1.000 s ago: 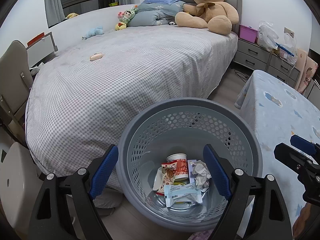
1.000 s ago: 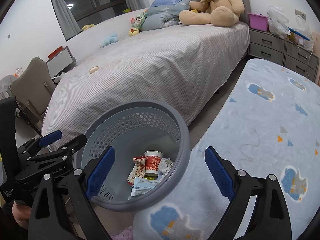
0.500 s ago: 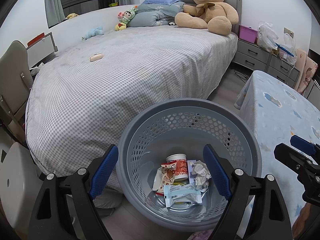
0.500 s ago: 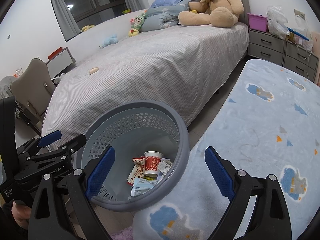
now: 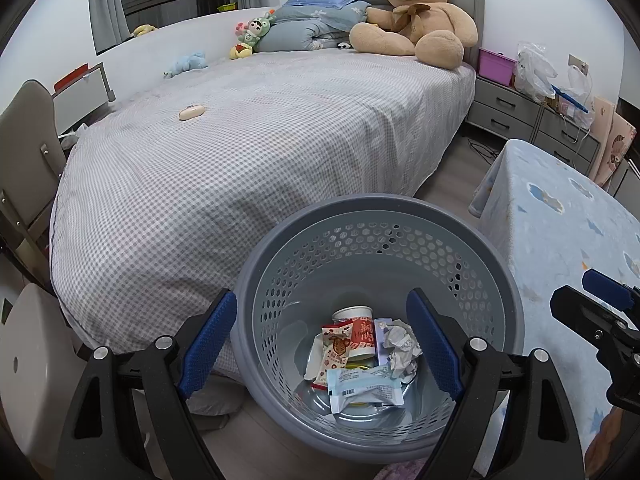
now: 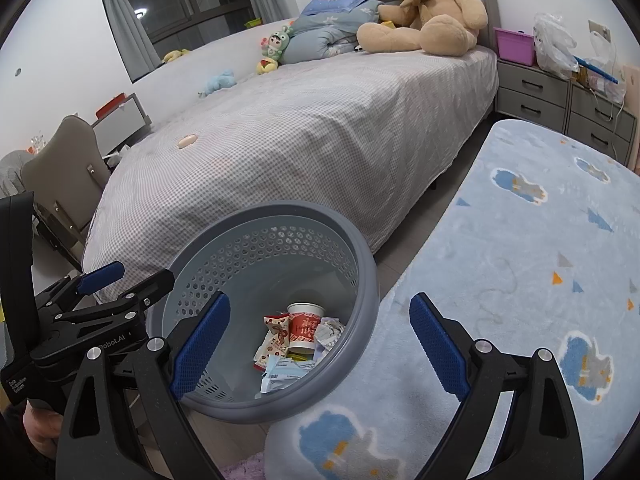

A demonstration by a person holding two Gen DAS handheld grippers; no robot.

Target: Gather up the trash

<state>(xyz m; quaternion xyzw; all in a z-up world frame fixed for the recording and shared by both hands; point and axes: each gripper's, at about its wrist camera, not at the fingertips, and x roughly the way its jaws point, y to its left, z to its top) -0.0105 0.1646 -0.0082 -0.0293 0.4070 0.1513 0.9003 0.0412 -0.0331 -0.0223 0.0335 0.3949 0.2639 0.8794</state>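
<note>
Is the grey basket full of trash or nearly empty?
Nearly empty. The grey basket holds only a paper cup, snack wrappers and crumpled paper at its bottom; its perforated walls are bare above them.

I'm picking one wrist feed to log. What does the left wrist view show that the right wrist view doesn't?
Only the left wrist view shows the rounded beige stool at lower left and the right gripper from the side. Only the right wrist view shows the left gripper from the side and most of the blue patterned blanket. Both show the grey basket holding a paper cup, wrappers and crumpled paper, plus the bed and teddy bear.
</note>
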